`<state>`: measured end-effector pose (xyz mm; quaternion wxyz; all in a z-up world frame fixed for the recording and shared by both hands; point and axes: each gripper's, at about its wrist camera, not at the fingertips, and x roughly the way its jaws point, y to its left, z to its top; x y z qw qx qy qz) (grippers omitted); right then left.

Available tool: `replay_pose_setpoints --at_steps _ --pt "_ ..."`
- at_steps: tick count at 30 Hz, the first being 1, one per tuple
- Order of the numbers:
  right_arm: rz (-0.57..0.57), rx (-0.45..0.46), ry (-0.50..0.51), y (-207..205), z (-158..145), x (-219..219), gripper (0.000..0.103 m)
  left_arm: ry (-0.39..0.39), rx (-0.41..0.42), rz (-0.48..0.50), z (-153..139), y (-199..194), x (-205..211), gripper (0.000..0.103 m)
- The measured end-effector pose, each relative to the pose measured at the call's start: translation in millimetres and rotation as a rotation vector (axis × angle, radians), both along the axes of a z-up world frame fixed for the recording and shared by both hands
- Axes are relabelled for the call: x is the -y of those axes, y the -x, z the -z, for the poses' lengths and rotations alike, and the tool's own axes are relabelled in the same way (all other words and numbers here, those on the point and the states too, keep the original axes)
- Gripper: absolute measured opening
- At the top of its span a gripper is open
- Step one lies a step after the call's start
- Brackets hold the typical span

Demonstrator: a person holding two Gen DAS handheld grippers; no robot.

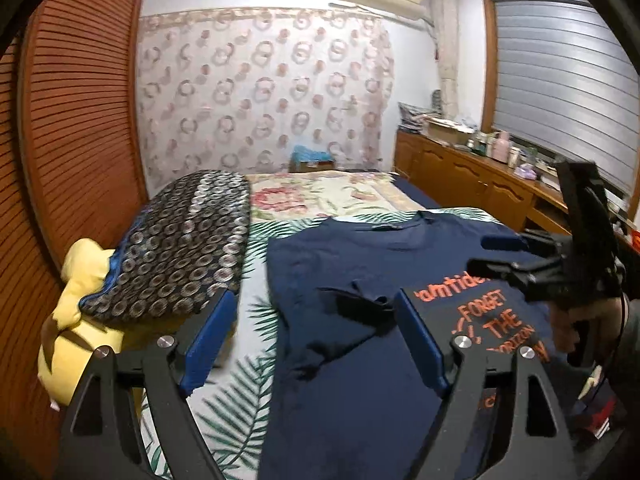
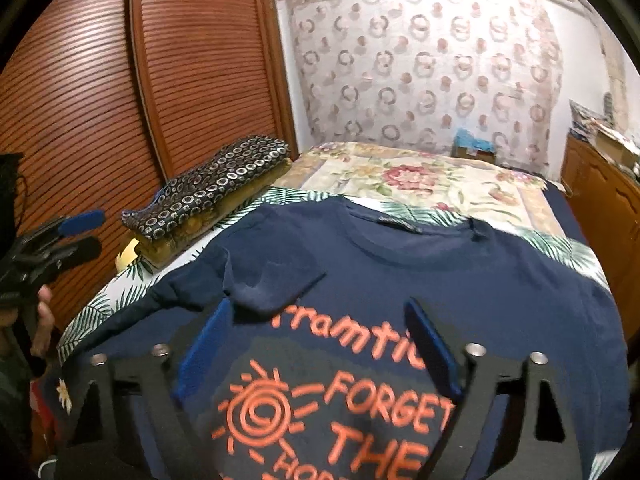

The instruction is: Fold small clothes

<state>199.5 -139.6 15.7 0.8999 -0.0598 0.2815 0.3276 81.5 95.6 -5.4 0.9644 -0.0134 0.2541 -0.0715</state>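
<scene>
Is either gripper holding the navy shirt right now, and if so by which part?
Neither. The left gripper and right gripper both stand open above the navy T-shirt, nothing pinched.

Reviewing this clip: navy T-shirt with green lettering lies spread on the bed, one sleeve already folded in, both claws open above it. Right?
Not quite: the lettering on the navy T-shirt is orange, not green, as the right wrist view shows plainly. The rest stands: the shirt lies spread on the bed, one sleeve is folded in, and the left claw and right claw are open with nothing between the jaws.
</scene>
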Motion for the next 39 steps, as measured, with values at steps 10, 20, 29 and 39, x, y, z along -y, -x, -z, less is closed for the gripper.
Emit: replay_pose_setpoints --at_steps 10,20,29,39 --pt "-0.128 -0.094 0.111 -61 20 -68 0.044 0.026 -0.047 -0.057 23 8 -16 0.082" --pt "-0.141 -0.121 0.244 -91 45 -111 0.031 0.012 -0.083 -0.075 39 12 -21 0.082" --pt "-0.094 -0.068 0.199 -76 36 -86 0.005 0.014 -0.089 -0.065 41 11 -14 0.082" --pt "-0.029 -0.07 0.193 -45 39 -46 0.005 0.006 -0.093 -0.047 39 4 -4 0.082"
